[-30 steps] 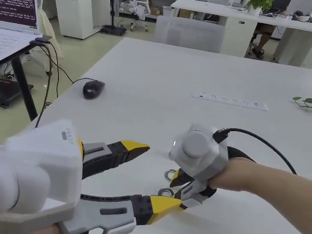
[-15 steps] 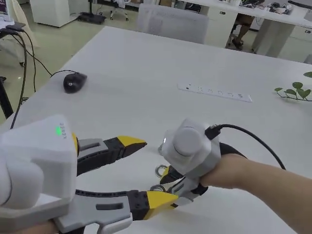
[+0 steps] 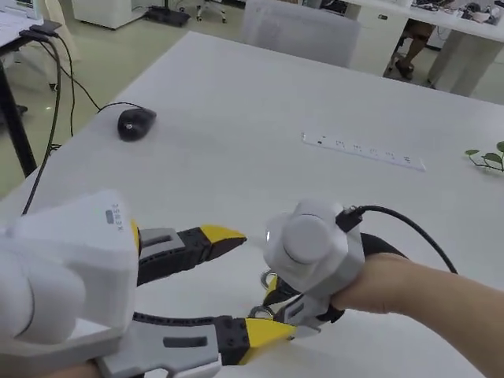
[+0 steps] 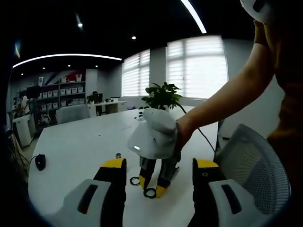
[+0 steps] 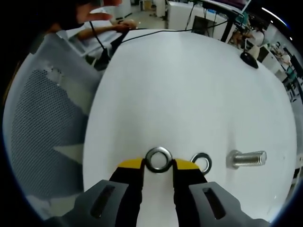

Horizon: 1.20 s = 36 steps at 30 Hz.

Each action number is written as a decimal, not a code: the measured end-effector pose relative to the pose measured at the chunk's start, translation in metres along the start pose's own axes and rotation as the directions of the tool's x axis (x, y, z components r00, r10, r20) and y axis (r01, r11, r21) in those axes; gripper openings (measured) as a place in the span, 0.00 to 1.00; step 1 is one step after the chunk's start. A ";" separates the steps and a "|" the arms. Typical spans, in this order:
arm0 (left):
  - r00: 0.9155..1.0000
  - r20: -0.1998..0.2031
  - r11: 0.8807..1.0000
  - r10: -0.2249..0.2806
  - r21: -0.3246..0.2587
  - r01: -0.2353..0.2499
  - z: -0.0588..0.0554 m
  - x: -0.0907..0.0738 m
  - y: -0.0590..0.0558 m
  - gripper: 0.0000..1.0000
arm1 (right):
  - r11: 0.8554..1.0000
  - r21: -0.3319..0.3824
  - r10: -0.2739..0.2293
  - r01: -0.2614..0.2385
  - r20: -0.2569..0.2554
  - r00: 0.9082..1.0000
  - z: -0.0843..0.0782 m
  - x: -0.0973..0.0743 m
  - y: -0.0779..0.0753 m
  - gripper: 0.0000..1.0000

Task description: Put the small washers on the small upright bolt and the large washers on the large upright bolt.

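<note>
My right gripper is shut on a steel washer, with a yellow tip on each side of the ring. A second washer lies flat on the white table just right of it. Further right is a bolt, its shaft pointing right in this view. In the left gripper view the right gripper points down at the table with the washer at its tips, a loose washer beside it and a bolt behind. My left gripper is open, its jaws wide apart on either side of the right one.
A black mouse with its cable lies at the far left of the table. A white power strip lies across the middle, plant leaves at the right edge. A grey mesh chair stands against the table's near edge.
The head camera has shifted a little. Both grippers stay where they were, the right one still over the washers.
</note>
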<state>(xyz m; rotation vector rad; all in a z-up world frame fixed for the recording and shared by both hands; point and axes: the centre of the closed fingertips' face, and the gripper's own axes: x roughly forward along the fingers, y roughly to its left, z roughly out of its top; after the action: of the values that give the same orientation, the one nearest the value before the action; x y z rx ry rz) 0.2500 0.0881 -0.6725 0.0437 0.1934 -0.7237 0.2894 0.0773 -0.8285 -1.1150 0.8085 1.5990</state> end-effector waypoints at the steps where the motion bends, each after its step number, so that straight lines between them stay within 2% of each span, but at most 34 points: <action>1: 1.000 -0.001 1.000 0.006 0.001 -0.006 0.000 -0.001 0.001 0.55 | 1.000 -0.002 -0.003 0.003 -0.002 1.000 0.000 0.000 -0.001 0.24; 6: 1.000 -0.013 1.000 0.024 0.010 -0.024 0.000 -0.002 0.001 0.55 | 1.000 -0.001 -0.001 0.001 0.004 1.000 0.000 0.000 -0.001 0.22; 8: 0.999 -0.024 1.000 0.025 0.016 -0.024 -0.001 -0.002 0.000 0.55 | 1.000 0.020 0.009 -0.010 0.014 1.000 0.001 -0.001 0.000 0.22; 12: 0.999 -0.032 0.999 0.030 0.016 -0.030 -0.002 -0.002 -0.001 0.55 | 1.000 0.006 0.015 -0.015 0.009 1.000 -0.003 -0.005 0.001 0.21; 15: 0.999 -0.039 0.999 0.037 0.015 -0.036 -0.002 0.001 0.000 0.55 | 1.000 0.010 0.019 -0.019 0.022 1.000 -0.006 -0.012 0.001 0.21; 19: 0.998 -0.046 0.999 0.033 0.018 -0.032 0.000 0.006 -0.004 0.55 | 1.000 0.007 0.006 -0.006 0.043 0.999 -0.009 -0.031 -0.007 0.21; 24: 0.998 -0.056 0.999 0.031 0.020 -0.030 0.000 0.011 -0.004 0.55 | 0.999 0.015 -0.044 0.043 0.057 0.997 -0.016 -0.059 -0.031 0.21; 25: 0.998 -0.055 0.999 0.032 0.022 -0.031 0.001 0.012 -0.004 0.55 | 0.998 0.011 -0.070 0.069 0.060 0.996 -0.017 -0.066 -0.040 0.21; 27: 0.998 -0.052 0.999 0.035 0.021 -0.034 0.001 0.013 -0.003 0.55 | 0.996 0.018 -0.089 0.088 0.060 0.994 -0.020 -0.077 -0.054 0.21; 31: 0.997 -0.060 0.999 0.040 0.020 -0.039 0.000 0.014 -0.002 0.55 | 0.992 0.033 -0.121 0.119 0.077 0.990 -0.021 -0.091 -0.073 0.21; 33: 0.997 -0.064 0.999 0.045 0.017 -0.044 -0.001 0.014 -0.001 0.55 | 0.990 0.018 -0.140 0.139 0.059 0.988 -0.023 -0.095 -0.080 0.21; 36: 0.997 -0.066 0.999 0.046 0.014 -0.045 -0.002 0.014 -0.002 0.55 | 0.990 0.013 -0.142 0.141 0.063 0.988 -0.017 -0.101 -0.086 0.22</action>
<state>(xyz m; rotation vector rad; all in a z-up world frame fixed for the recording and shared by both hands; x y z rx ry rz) 0.2593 0.0777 -0.6770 0.0837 0.2512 -0.6784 0.3860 0.0523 -0.7388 -1.0854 0.6779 1.5036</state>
